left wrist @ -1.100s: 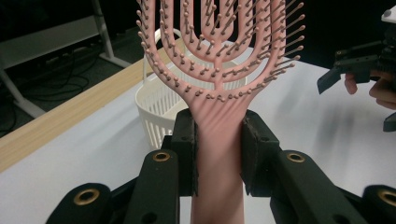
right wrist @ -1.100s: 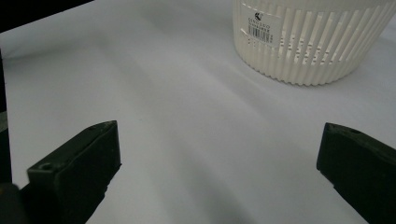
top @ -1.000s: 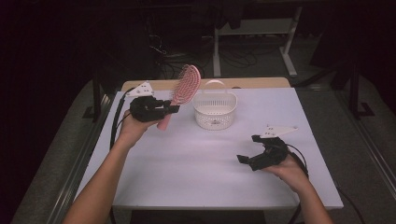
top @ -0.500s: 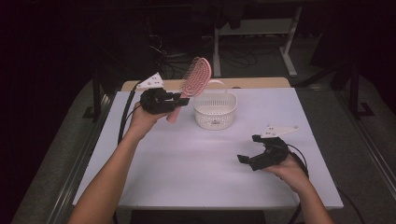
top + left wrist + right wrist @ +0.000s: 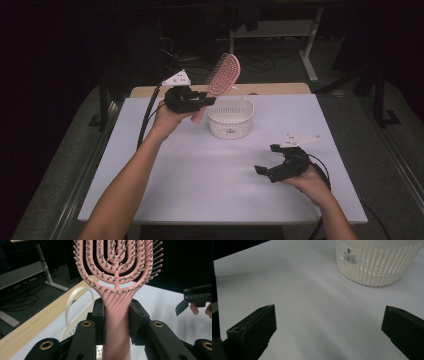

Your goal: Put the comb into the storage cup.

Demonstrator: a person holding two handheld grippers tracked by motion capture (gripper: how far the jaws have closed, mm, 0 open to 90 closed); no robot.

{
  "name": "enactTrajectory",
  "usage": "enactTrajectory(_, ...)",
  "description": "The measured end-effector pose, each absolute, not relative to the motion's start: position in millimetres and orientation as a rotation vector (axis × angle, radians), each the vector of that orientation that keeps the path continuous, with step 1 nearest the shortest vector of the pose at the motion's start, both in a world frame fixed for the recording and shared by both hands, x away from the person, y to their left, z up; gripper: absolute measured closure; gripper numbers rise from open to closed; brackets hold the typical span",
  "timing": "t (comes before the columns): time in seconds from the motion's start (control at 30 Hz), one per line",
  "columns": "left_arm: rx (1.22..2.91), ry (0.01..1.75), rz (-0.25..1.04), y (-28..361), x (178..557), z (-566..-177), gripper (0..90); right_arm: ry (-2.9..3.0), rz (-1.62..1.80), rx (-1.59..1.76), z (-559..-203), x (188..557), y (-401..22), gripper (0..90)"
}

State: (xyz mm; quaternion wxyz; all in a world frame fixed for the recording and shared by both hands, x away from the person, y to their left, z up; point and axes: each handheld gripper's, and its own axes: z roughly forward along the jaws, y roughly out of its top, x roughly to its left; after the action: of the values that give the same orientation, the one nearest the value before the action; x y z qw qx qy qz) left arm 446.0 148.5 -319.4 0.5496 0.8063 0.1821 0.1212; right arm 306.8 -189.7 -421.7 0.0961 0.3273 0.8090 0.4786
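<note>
A pink vented hairbrush is held up in the air at the back left of the table, its head tilted up to the right, just left of a white slotted basket. My left gripper is shut on the brush's handle; in the left gripper view both pads clamp the pink handle with the bristled head above. The basket's handle shows behind the jaws. My right gripper rests on the table at the front right, open, with nothing between its fingers. The basket stands ahead of it.
The white table top has bare room in the middle and front. A wooden strip runs along the far edge. Beyond it are a dark floor, cables and a white stand's legs.
My left hand has carried the brush to the right and slightly up, nearer the basket. The right hand and its gripper have stayed still.
</note>
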Motion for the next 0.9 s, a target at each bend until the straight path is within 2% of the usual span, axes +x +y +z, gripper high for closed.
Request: enactTrajectory(0.9,1.931,0.355,0.255,86.6,484.2,-334.1,70.4,2.393,1.438,0.969,-421.4,306.8,-192.3,0.0)
